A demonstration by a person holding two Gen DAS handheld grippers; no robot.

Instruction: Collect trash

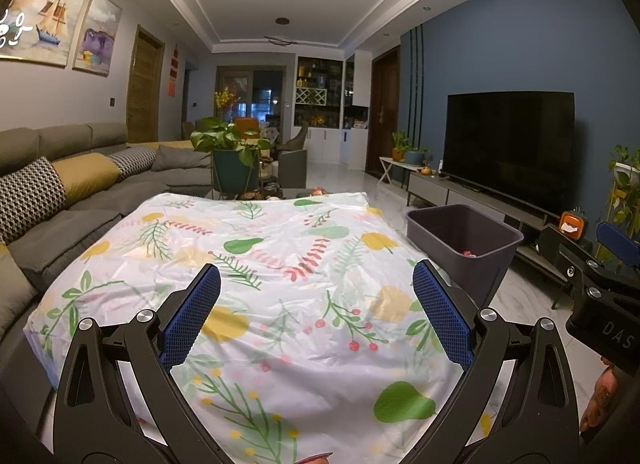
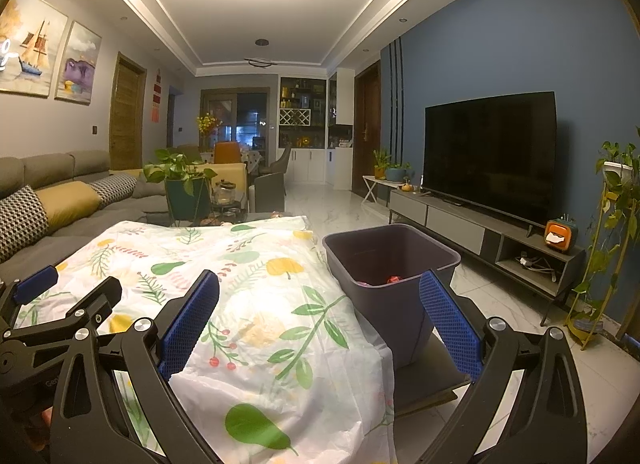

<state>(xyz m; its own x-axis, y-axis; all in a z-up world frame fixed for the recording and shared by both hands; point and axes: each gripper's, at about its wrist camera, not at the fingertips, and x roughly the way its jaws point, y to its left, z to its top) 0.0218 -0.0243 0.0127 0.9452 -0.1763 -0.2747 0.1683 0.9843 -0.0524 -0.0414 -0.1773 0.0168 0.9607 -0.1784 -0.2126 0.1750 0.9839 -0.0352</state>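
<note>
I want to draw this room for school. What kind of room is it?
It looks like a home living room. There is a long grey sofa with cushions, a big television on a low stand, and paintings on the wall.

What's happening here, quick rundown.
A person holds a gripper in each hand over a table with a floral cloth. The left gripper and right gripper are both open and hold nothing. A dark bin beside the table holds a few scraps, one of them red. No trash shows on the cloth.
</note>
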